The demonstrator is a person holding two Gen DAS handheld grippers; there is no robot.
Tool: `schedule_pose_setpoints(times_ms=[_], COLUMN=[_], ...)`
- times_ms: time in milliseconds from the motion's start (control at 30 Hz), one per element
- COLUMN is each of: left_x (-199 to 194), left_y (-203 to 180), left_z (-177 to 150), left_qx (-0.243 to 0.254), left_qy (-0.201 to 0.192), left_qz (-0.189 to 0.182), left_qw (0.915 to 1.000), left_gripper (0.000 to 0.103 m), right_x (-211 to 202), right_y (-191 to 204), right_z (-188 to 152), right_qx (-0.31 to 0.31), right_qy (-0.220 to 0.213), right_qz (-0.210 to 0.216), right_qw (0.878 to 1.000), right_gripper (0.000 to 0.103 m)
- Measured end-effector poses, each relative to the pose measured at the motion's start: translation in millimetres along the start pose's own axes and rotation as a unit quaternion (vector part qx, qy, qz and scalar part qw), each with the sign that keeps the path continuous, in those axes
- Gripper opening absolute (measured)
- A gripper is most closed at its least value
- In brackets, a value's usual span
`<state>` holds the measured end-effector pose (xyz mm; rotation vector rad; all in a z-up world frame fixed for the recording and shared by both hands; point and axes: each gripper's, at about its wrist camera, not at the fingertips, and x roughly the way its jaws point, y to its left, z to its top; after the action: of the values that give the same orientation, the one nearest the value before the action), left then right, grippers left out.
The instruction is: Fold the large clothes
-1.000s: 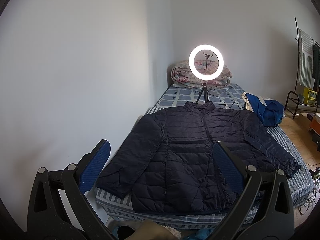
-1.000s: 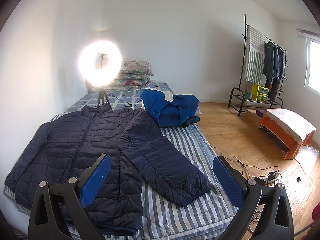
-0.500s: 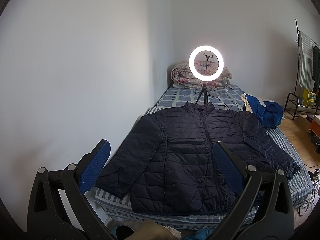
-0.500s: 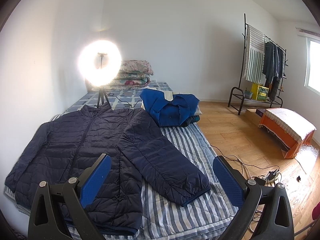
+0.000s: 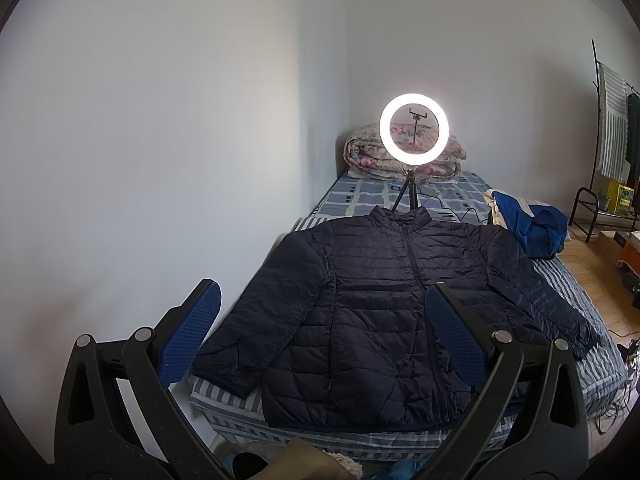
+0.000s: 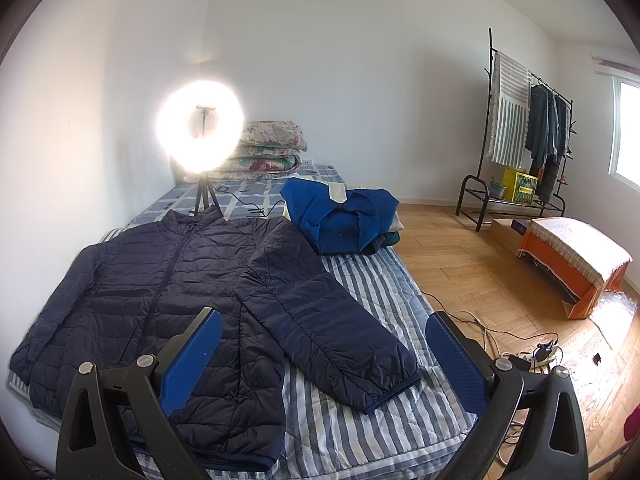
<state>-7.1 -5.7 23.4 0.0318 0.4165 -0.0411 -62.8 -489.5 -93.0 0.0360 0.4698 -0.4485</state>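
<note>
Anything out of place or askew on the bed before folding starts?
Little: the navy jacket lies flat and zipped. A blue garment sits crumpled beside its sleeve, and a ring light stands behind the collar.

Both views sharp, no motion blur. Heavy fisheye bend w/ dark vignette at corners. Ring light point(image 5: 414, 129) reads as a clean white ring in left wrist view; in right wrist view it blows out into a glaring blob w/ halo on the wall. Left view dimmer, greyish. Right view brighter: daylight from window point(image 6: 628, 128) at right edge, shiny glare patch on wood floor point(image 6: 618, 308). Shadows soft.
</note>
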Motion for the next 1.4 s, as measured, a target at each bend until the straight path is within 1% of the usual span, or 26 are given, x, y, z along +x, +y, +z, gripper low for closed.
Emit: schedule_pose_setpoints(times_ms=[867, 1067, 1400], left_x=[-1.7, 6.1, 15.2], left_y=[-3.4, 0.8, 16.5], left_z=[-6.3, -11.8, -24.0], left_qx=[0.001, -0.001, 0.003], left_qy=[-0.004, 0.001, 0.004], left_qz=[0.004, 0.008, 0.029], left_qw=[1.0000, 1.0000, 0.9996], left_gripper=[0.103, 0.103, 0.103], right_x=[-0.8, 0.1, 2.8], right_y=[1.6, 11.2, 32.7], right_z=[1.2, 5.6, 10.2], right_qx=[-0.002, -0.007, -0.014], right_qy=[-0.001, -0.003, -0.006], right_qz=[0.002, 0.005, 0.018], right_qw=[1.000, 1.000, 1.000], right_gripper=[0.103, 0.103, 0.103])
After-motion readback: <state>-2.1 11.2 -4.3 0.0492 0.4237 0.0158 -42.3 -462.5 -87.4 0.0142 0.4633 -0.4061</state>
